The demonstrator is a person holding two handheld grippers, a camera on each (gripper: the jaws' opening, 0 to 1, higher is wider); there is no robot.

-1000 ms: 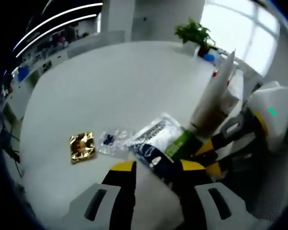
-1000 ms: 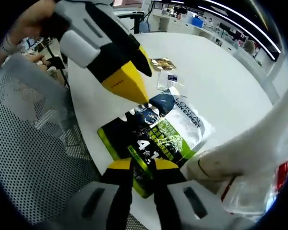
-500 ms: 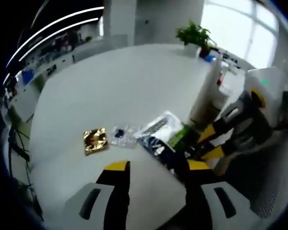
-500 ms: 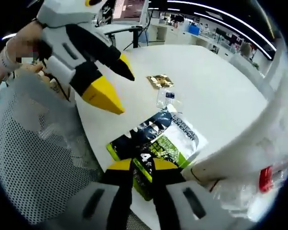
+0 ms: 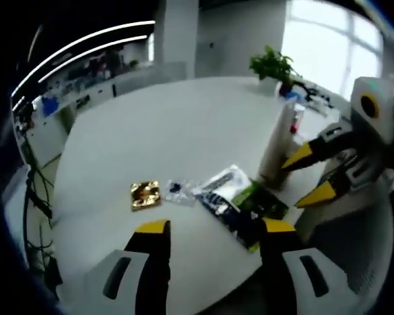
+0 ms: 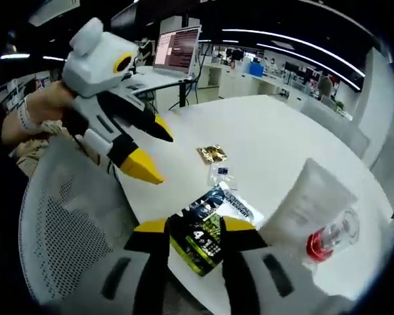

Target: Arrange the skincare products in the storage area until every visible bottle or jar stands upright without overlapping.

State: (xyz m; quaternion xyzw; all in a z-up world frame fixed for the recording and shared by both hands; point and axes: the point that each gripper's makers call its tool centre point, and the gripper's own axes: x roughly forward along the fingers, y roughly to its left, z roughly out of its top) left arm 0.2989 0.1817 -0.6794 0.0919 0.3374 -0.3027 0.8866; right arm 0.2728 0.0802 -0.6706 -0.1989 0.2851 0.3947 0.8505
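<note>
White upright plastic tube is standing alone on the round white tabletop.
Both grippers, left gripper and right gripper, are backing away, fingers apart, releasing the green-and-black flat sachet.

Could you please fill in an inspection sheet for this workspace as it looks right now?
Surface: round white table, mostly bare.
Job's things: white tube standing upright on its cap; dark and green sachet pack lying flat near the table edge.
Clutter: gold foil sachet and small clear sachet lying flat beside the pack; clear item with a red part next to the tube.
Grippers: left gripper open, holding nothing; right gripper open over the pack, holding nothing.
Cables: dark cables hanging past the table's far edge.
Surroundings: mesh chair, laptop, potted plant, open office.
</note>
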